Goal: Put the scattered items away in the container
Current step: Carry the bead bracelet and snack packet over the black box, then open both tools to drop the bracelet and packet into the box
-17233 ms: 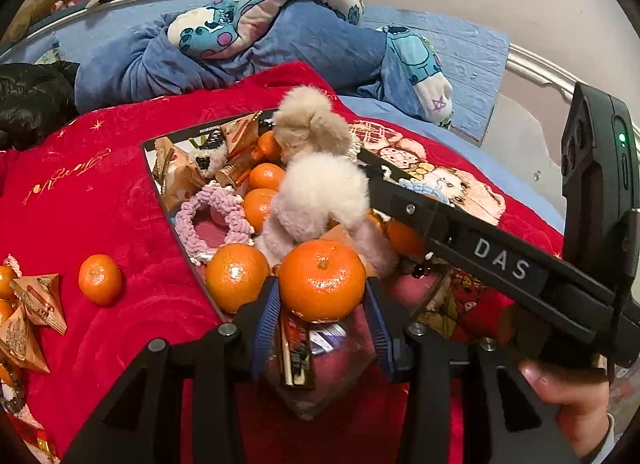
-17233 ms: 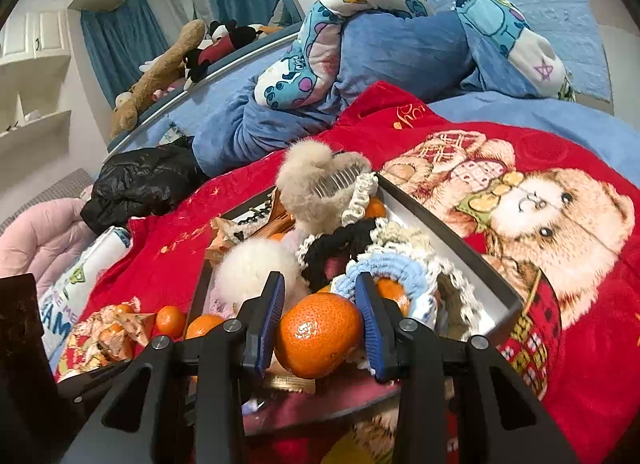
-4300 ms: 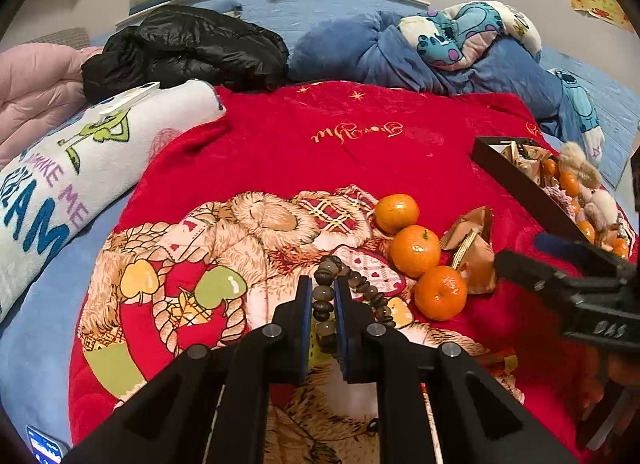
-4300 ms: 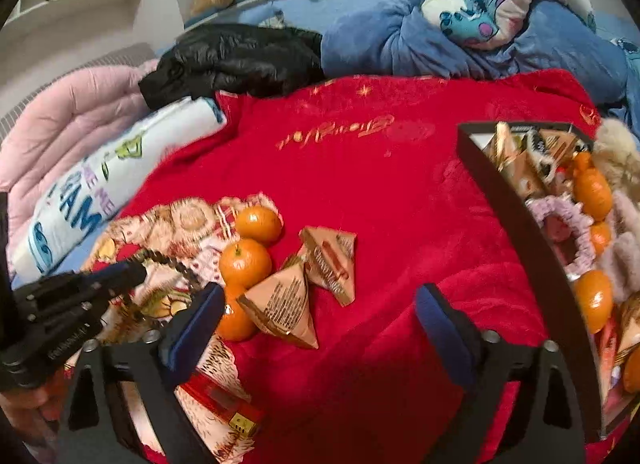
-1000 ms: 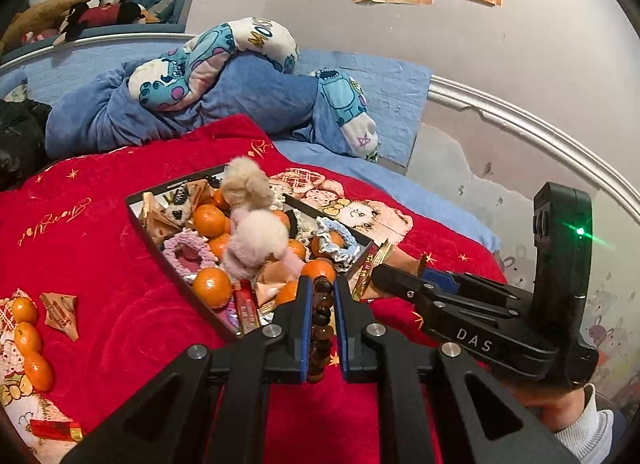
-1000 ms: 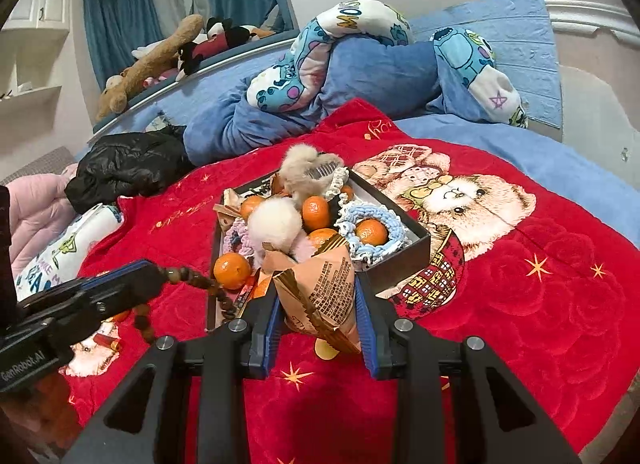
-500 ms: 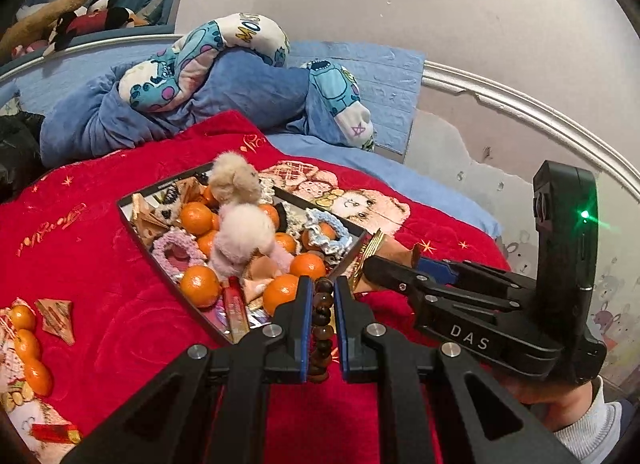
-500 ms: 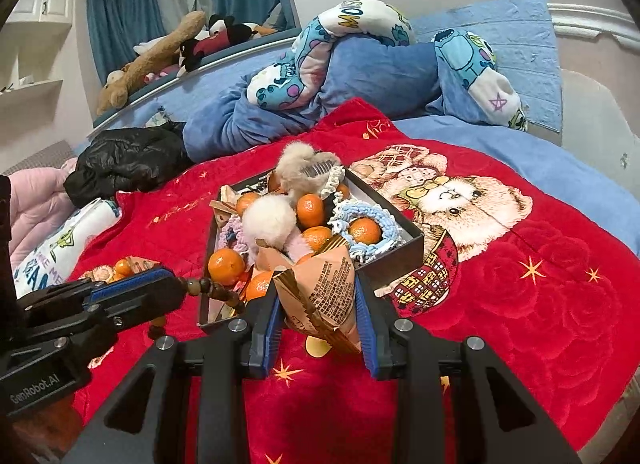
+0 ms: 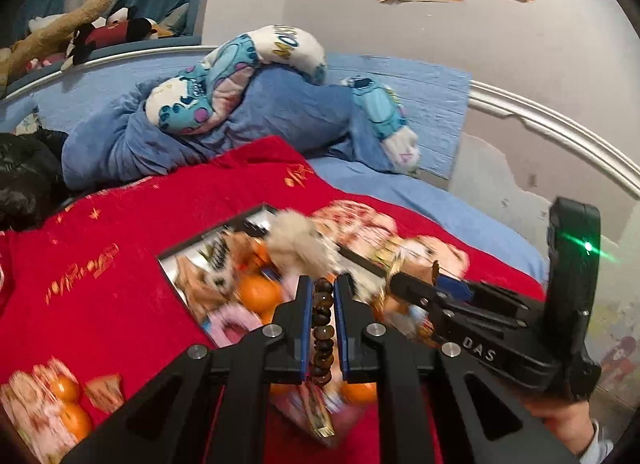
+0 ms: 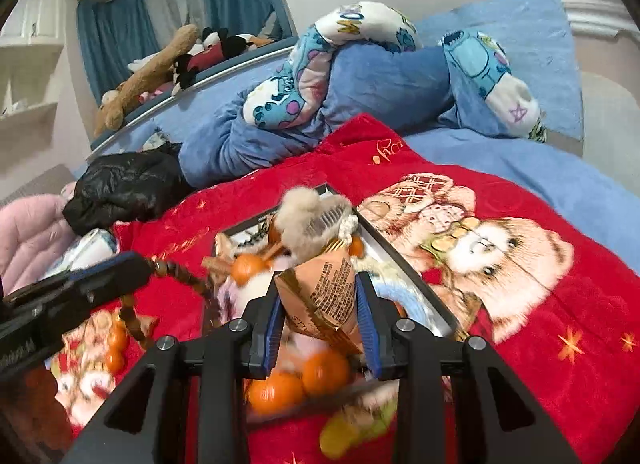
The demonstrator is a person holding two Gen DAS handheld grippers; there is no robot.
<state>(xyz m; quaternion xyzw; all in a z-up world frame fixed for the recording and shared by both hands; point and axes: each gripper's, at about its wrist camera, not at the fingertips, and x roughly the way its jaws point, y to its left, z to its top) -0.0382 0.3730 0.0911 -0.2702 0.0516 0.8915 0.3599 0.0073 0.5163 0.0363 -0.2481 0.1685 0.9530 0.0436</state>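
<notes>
My left gripper (image 9: 321,288) is shut on a string of dark brown beads (image 9: 322,328) that hangs down between its pads, over the near end of the dark tray (image 9: 176,276). My right gripper (image 10: 320,288) is shut on a tan triangular snack packet (image 10: 324,296), also above the tray (image 10: 400,260). The tray holds tangerines (image 10: 276,388), fluffy pompoms (image 10: 312,211), hair ties and packets. In the left wrist view the right gripper (image 9: 394,278) comes in from the right; in the right wrist view the left gripper (image 10: 148,264) trails the beads (image 10: 188,284) at left.
Loose tangerines (image 9: 74,420) and a packet (image 9: 106,392) lie on the red bear-print blanket (image 10: 520,304) at lower left. Blue bedding with a cartoon-print cushion (image 9: 224,75), a black jacket (image 10: 124,183) and plush toys (image 10: 160,59) fill the back. A curved bed rail (image 9: 560,135) runs along the right.
Both grippers have moved forward over the tray, which now fills the lower middle of both views and is blurred by the motion. The beads and the packet stay gripped.
</notes>
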